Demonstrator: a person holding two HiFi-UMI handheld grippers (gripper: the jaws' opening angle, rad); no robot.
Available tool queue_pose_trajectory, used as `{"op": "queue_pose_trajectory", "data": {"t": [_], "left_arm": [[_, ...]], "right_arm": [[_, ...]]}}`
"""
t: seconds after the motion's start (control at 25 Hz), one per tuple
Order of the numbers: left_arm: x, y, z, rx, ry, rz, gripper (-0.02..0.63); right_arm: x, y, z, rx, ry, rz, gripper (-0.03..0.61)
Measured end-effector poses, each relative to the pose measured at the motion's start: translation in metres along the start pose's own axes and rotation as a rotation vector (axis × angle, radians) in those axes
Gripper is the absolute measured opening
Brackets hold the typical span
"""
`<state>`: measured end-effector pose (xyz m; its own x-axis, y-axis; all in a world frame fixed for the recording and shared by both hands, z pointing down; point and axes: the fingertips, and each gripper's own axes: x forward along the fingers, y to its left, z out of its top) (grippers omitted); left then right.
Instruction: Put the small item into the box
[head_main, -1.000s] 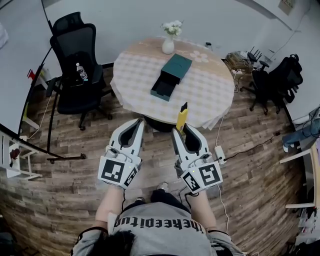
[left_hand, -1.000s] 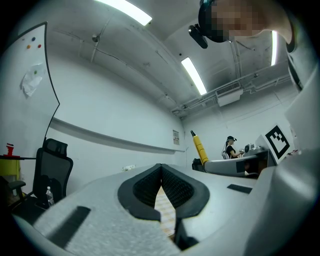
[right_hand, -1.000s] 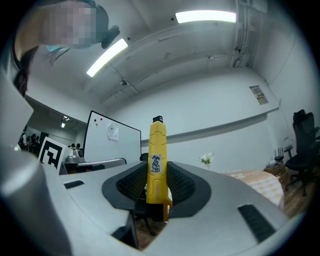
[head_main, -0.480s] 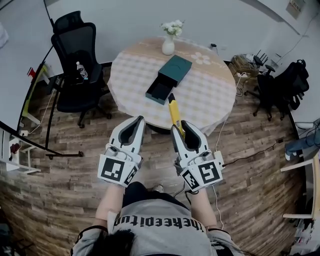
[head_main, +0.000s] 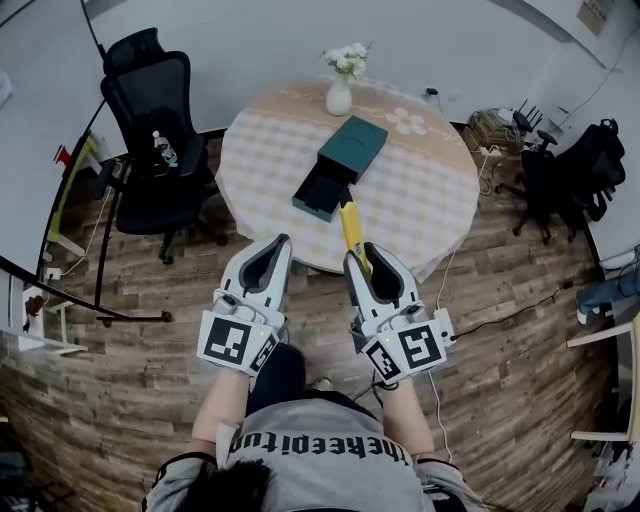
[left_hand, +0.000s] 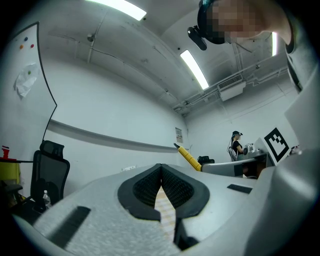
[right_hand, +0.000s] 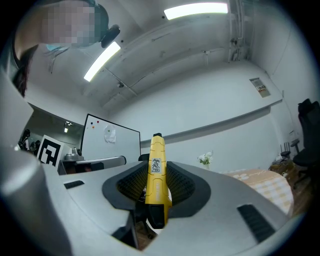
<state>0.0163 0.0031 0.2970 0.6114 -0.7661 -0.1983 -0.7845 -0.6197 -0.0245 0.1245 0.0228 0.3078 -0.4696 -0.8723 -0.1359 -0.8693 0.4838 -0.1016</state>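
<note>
My right gripper (head_main: 366, 259) is shut on a yellow utility knife (head_main: 350, 229) that sticks out past its tips toward the table; in the right gripper view the knife (right_hand: 156, 170) stands upright between the black pads. A dark green box (head_main: 341, 163) lies on the round table (head_main: 420, 190), its drawer pulled out toward me and open on top. The knife's tip sits just short of the drawer's near end. My left gripper (head_main: 268, 262) hovers over the floor beside the table edge, jaws shut with nothing between them (left_hand: 161, 186).
A white vase with flowers (head_main: 341, 88) stands at the table's far side. A black office chair (head_main: 158, 120) is left of the table; another chair (head_main: 575, 165) and cables lie to the right. Wooden floor surrounds the table.
The table and box have come closer and shifted slightly right in view. The knife in my right gripper has advanced to near the drawer's front end. Both grippers keep their states.
</note>
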Motion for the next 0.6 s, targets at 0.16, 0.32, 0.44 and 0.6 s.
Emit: {"op": "queue_pose_trajectory", "data": {"t": [0.16,0.32,0.44,0.6], "left_arm": [[0.020,0.017,-0.004,-0.004,-0.007,-0.026,0.015],[0.043,0.034,-0.010,-0.015,-0.002,-0.060,0.015],[0.060,0.047,-0.013,-0.024,-0.003,-0.089,0.015],[0.081,0.063,-0.017,-0.030,-0.003,-0.123,0.015]], "right_arm": [[0.020,-0.009,-0.004,-0.006,-0.002,-0.025,0.120],[0.043,-0.022,-0.007,-0.010,0.002,-0.061,0.120],[0.059,-0.030,-0.007,-0.012,0.002,-0.090,0.120],[0.080,-0.040,-0.010,-0.013,0.000,-0.123,0.120]]}}
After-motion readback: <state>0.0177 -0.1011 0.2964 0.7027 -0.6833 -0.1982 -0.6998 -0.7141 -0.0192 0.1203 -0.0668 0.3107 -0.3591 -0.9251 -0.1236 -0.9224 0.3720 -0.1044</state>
